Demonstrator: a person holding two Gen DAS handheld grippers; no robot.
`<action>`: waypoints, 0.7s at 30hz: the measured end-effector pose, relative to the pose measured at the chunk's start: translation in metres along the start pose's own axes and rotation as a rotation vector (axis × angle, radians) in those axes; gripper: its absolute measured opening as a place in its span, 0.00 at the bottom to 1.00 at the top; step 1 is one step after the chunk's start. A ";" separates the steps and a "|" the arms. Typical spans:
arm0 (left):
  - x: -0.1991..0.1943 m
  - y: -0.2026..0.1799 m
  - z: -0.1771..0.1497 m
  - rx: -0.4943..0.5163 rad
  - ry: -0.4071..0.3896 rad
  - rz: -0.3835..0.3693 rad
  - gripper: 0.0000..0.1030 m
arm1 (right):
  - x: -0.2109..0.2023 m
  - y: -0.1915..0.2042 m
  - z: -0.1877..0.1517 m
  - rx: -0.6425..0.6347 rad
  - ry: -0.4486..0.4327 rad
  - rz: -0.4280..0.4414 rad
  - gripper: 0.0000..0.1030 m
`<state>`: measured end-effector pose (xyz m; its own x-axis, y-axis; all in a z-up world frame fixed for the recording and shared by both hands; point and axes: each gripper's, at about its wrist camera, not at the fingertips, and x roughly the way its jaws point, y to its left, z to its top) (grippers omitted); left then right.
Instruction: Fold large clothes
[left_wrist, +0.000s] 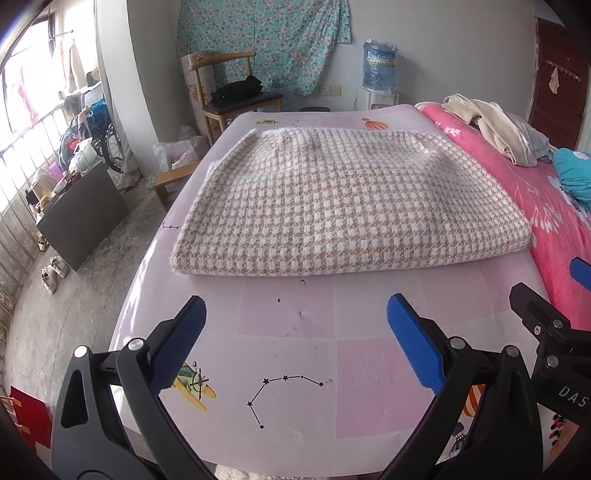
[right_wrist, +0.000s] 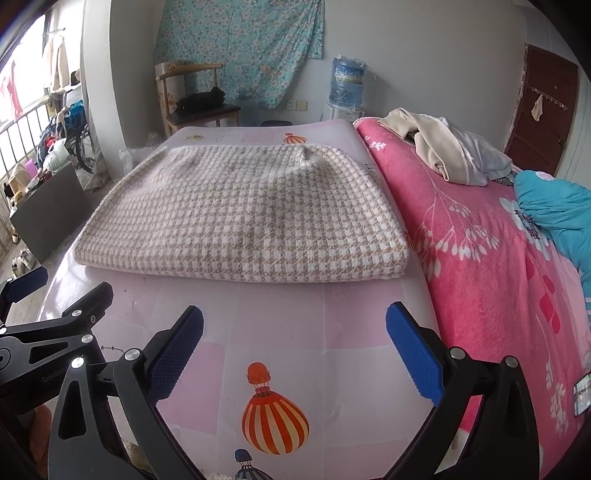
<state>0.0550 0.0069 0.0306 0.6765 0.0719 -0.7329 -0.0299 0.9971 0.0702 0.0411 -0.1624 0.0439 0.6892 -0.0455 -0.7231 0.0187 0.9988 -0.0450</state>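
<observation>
A beige-and-white houndstooth knit garment (left_wrist: 343, 199) lies folded into a flat rectangle on the pink mat (left_wrist: 295, 350); it also shows in the right wrist view (right_wrist: 243, 210). My left gripper (left_wrist: 295, 314) is open and empty, hovering over the bare mat in front of the garment's near edge. My right gripper (right_wrist: 295, 321) is open and empty too, beside the left one, also short of the garment. The right gripper shows at the right edge of the left wrist view (left_wrist: 554, 306), and the left gripper at the left edge of the right wrist view (right_wrist: 55, 306).
A pink floral blanket (right_wrist: 480, 266) covers the bed to the right, with a pile of cream clothes (right_wrist: 443, 147) and a teal cloth (right_wrist: 554, 206) on it. A wooden chair (left_wrist: 236, 96) and water dispenser (left_wrist: 380, 70) stand behind. The floor drops off to the left.
</observation>
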 end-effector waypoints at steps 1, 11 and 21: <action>0.000 0.000 0.000 -0.001 0.001 -0.002 0.92 | 0.000 0.000 0.000 -0.002 0.002 -0.002 0.94; 0.001 0.000 -0.001 0.002 0.007 -0.018 0.92 | -0.004 -0.001 0.004 -0.004 -0.007 -0.018 0.94; 0.002 0.003 0.000 0.002 0.012 -0.026 0.92 | -0.001 0.001 0.003 -0.015 0.005 -0.023 0.94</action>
<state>0.0559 0.0097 0.0293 0.6681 0.0465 -0.7426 -0.0113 0.9986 0.0523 0.0428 -0.1611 0.0469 0.6849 -0.0690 -0.7254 0.0238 0.9971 -0.0724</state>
